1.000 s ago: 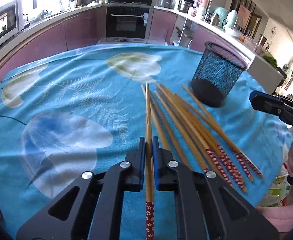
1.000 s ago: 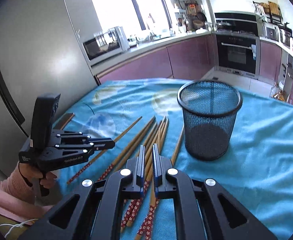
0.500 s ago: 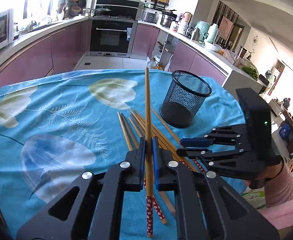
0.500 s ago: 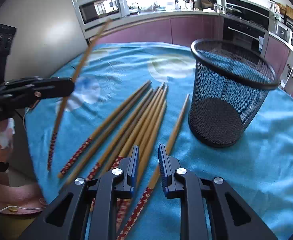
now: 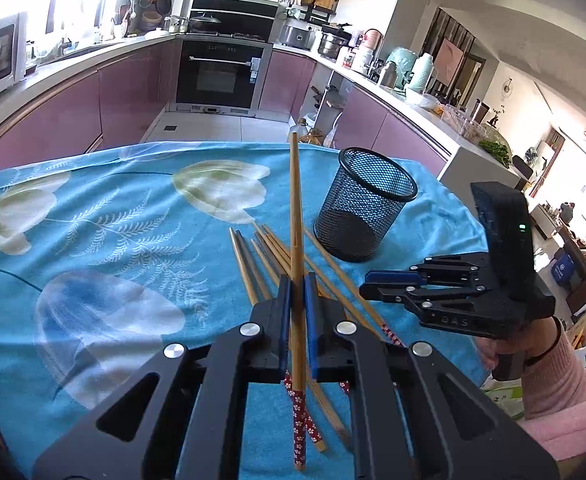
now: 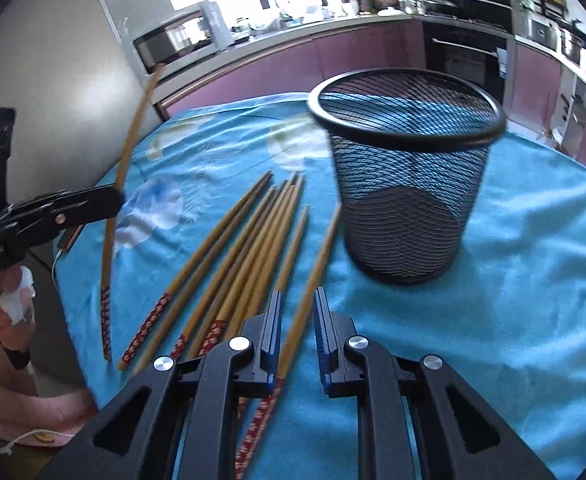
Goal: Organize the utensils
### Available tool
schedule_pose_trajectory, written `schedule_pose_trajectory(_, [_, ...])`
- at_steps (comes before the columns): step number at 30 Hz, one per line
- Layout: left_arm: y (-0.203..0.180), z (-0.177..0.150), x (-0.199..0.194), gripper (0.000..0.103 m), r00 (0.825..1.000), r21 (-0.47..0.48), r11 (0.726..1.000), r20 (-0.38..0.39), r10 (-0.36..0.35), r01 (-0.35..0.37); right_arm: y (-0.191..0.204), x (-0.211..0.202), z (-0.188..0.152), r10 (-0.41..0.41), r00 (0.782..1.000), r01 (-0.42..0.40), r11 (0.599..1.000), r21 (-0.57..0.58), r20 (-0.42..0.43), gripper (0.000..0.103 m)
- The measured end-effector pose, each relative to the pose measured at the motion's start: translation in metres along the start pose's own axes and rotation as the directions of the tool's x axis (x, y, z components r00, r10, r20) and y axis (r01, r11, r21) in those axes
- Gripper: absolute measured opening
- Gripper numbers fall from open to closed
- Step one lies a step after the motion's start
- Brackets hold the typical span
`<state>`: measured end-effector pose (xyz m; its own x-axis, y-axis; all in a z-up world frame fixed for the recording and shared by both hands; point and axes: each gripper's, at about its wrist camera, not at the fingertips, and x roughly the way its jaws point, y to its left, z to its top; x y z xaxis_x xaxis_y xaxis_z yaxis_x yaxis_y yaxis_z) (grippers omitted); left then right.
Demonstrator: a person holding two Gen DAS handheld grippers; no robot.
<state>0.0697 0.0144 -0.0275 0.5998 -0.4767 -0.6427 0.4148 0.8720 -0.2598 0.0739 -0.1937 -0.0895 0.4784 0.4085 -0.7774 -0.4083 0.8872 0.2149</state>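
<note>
My left gripper (image 5: 297,280) is shut on one bamboo chopstick (image 5: 295,200) and holds it above the table, thin tip up and patterned red end down. From the right wrist view, the left gripper (image 6: 115,200) and its chopstick (image 6: 133,132) sit at the left. Several more chopsticks (image 6: 245,248) lie side by side on the blue cloth. My right gripper (image 6: 298,300) is low over them, jaws a little apart. The chopstick (image 6: 317,256) nearest the cup runs between its pads, not pinched. The black mesh cup (image 6: 405,184) stands upright and empty just beyond.
The blue flowered tablecloth (image 5: 113,220) covers a round table whose edge falls away close behind both grippers. A hand in a pink sleeve (image 5: 549,364) carries the right gripper (image 5: 367,284). Purple kitchen cabinets, an oven (image 5: 221,76) and a microwave (image 6: 181,40) ring the room.
The left gripper has lifted its chopstick off the cloth and tipped it upward. The right gripper has dropped toward the pile near the cup, and its jaws have parted around one chopstick.
</note>
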Motion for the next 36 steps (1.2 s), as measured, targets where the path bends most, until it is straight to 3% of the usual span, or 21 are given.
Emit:
schedule_pose_trajectory(8, [-0.008, 0.009, -0.010, 0.008, 0.999, 0.024, 1.000, 0.031, -0.014, 0.013, 0.012, 0.012, 0.006, -0.030, 0.999, 0.030, 0.999, -0.037, -0.018, 0.017])
schedule_pose_trajectory(14, [-0.010, 0.015, -0.018, 0.008, 0.998, 0.021, 0.999, 0.047, -0.030, 0.029, 0.014, 0.016, 0.006, -0.072, 0.997, 0.071, 0.995, -0.063, -0.010, 0.010])
schedule_pose_trajectory(21, [-0.013, 0.025, -0.027, 0.008, 0.995, 0.030, 0.998, 0.078, -0.055, 0.052, 0.005, -0.022, 0.007, 0.043, 0.993, -0.041, 0.999, -0.018, 0.108, 0.006])
schedule_pose_trajectory(26, [-0.023, 0.039, -0.037, 0.008, 0.988, 0.045, 0.995, 0.119, -0.094, 0.090, 0.005, -0.069, 0.013, 0.092, 0.967, -0.087, 0.996, -0.034, 0.237, 0.006])
schedule_pose_trajectory(32, [-0.042, 0.061, -0.047, 0.008, 0.973, 0.078, 0.989, 0.181, -0.142, 0.129, 0.002, -0.119, 0.028, 0.100, 0.910, -0.087, 0.995, -0.048, 0.403, 0.006])
schedule_pose_trajectory(36, [-0.051, 0.080, -0.048, 0.008, 0.965, 0.093, 0.987, 0.214, -0.149, 0.132, -0.003, -0.139, 0.042, 0.097, 0.881, -0.080, 0.995, -0.057, 0.462, 0.006])
